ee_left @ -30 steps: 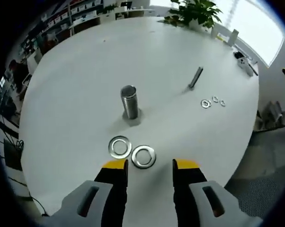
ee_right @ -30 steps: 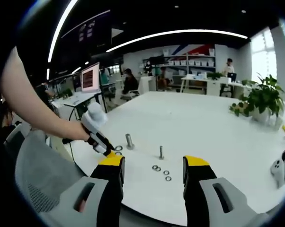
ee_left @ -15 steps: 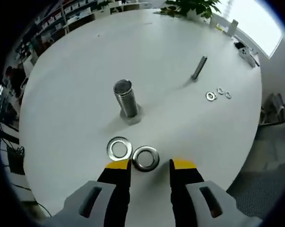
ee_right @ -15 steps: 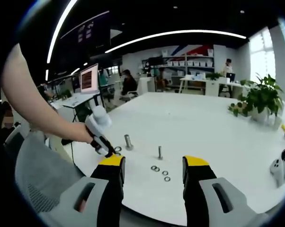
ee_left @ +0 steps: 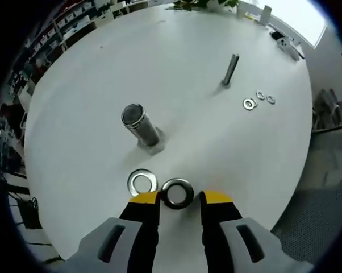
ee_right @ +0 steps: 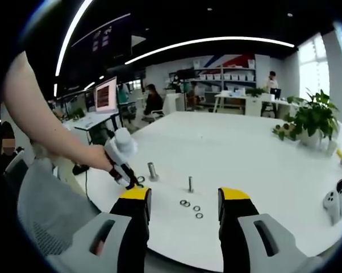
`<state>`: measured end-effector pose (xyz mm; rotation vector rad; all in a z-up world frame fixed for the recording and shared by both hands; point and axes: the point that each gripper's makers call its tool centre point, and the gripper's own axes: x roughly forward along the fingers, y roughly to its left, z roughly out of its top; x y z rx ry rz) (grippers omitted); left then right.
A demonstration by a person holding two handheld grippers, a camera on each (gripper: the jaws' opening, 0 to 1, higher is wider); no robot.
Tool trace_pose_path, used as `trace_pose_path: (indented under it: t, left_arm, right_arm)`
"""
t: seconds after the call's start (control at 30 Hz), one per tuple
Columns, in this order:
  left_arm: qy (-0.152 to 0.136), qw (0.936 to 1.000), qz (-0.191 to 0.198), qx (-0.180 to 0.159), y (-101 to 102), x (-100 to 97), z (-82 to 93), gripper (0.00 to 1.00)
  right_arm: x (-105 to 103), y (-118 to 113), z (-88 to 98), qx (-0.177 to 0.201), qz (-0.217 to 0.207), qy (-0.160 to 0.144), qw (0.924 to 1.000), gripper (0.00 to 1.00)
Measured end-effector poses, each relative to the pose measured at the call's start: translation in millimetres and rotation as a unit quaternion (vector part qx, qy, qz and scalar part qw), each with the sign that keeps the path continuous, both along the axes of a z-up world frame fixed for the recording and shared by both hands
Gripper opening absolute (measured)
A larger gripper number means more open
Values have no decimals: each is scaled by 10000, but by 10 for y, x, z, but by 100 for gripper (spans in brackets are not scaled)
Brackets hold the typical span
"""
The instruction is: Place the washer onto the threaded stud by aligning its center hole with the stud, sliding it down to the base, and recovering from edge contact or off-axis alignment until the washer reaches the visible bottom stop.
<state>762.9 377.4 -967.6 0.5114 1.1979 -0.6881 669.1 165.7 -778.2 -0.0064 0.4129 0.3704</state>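
A wide threaded stud (ee_left: 140, 124) stands on its base on the round white table (ee_left: 103, 68). In front of it lie two large steel washers. One washer (ee_left: 177, 193) sits between the tips of my left gripper (ee_left: 179, 199), whose jaws stand close on either side with thin gaps showing. The other washer (ee_left: 142, 183) lies just left of it. In the right gripper view a hand holds the left gripper (ee_right: 132, 180) down at the washers beside the stud (ee_right: 153, 170). My right gripper (ee_right: 182, 196) hangs wide open above the near table edge, holding nothing.
A thin bolt (ee_left: 230, 68) stands further back, with three small washers (ee_left: 250, 104) beside it. A potted plant (ee_right: 313, 119) and a white controller (ee_right: 336, 202) are at the right of the table. A grey mesh chair (ee_right: 51, 210) is at the table's near edge.
The left gripper has come down and forward onto the right-hand washer, and its jaws have narrowed around it. The right gripper has stayed still and open.
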Motion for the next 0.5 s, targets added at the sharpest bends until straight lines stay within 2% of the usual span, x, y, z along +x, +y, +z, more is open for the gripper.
trace_pose_path:
  t: [0.17,0.23,0.27,0.33,0.5]
  left_arm:
    - [143,9997,-78,173,-11,7,-8,25]
    - [139,9996,-140,185,-14,12,-20,21]
    - [92,9992,-332,218,-25,25,-12,21]
    - [147,9995,-199,196,-14,14,-6,21]
    - [165,9993,-231,225,-18,8,-2,21]
  right_arm:
    - [2,-21,15,27,-56,-34,10000,49]
    - [2,-20,14,41,-54,-29,10000,49]
    - [3,-18,16,53,-54,-31,10000,49]
    - [3,-21,18,46,-60,-39,10000,49]
    - [4,-26,10,44,-80,-21,10000,49]
